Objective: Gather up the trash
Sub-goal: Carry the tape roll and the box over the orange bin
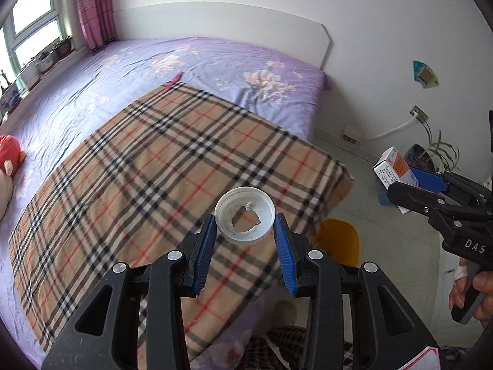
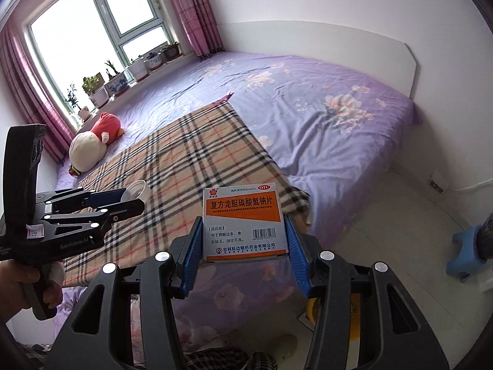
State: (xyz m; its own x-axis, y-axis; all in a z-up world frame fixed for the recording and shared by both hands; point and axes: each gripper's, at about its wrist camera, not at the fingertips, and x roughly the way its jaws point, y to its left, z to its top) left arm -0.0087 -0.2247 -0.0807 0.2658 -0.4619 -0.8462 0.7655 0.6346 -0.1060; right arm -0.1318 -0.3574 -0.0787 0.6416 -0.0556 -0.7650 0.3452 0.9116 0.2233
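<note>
One bed (image 1: pixel 197 61) fills most of both views, covered in a purple floral sheet, with one white headboard (image 2: pixel 354 43) against the wall. One plaid blanket (image 1: pixel 154 178) lies across the near half of it. One window (image 2: pixel 92 30) with pink curtains stands beside the bed, a row of potted plants (image 2: pixel 123 77) on its sill; their number is hard to count. One plush toy (image 2: pixel 92 138), red and cream, lies on the sheet near the window. On the floor stand one blue stool (image 2: pixel 465 256) and one potted plant (image 1: pixel 431 154).

There are two pieces of trash, both off the bed and in the tongs. The right gripper (image 2: pixel 243 246) is clamped on one white and orange medicine box (image 2: pixel 243 222), its blue pads pressing the box's sides. The left gripper (image 1: pixel 245 237) is narrow, pinching one white plastic cap (image 1: pixel 245 215) with a torn foil seal, held above the blanket's edge.
</note>
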